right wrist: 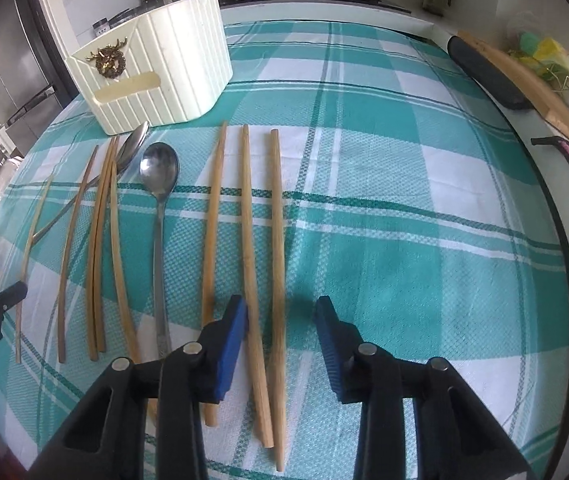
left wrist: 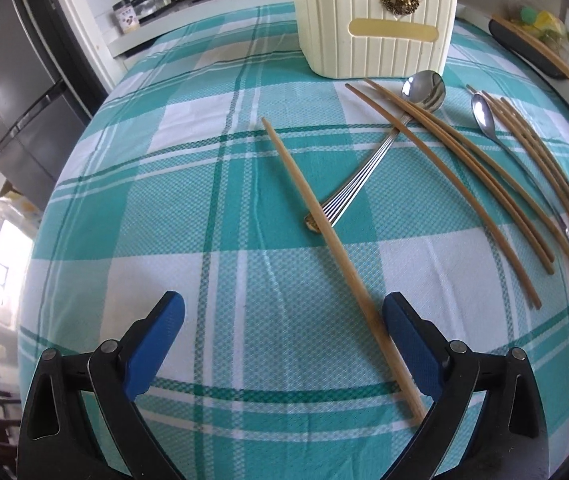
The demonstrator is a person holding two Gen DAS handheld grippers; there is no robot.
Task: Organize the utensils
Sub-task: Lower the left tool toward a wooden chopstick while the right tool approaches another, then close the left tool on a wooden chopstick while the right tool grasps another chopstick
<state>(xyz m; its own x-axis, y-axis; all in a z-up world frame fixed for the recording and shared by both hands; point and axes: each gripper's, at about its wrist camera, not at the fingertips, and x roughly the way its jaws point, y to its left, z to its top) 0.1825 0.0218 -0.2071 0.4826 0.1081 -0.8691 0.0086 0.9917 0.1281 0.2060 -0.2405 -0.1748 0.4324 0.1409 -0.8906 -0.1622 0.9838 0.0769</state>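
Nothing is seen stowed in the cream holder (right wrist: pixel 152 68); chopsticks (right wrist: pixel 244 240) and spoons (right wrist: pixel 159 184) are left spread on the bench (right wrist: pixel 404 220). Left tongs (left wrist: pixel 284 316) are released; right tongs (right wrist: pixel 282 320), half-closed, straddle two chopsticks ungripped.

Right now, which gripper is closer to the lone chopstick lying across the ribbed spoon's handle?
Left. The left gripper straddles that chopstick's near end; the right gripper hovers over other chopsticks, away from it.

Eight wooden chopsticks (right wrist: pixel 246 240) lie on the checked cloth — three straight ones to the right, five to the left (one thin and pale). Two metal spoons (right wrist: pixel 159 216) sit among them — and one cream holder (right wrist: pixel 156 76) behind.
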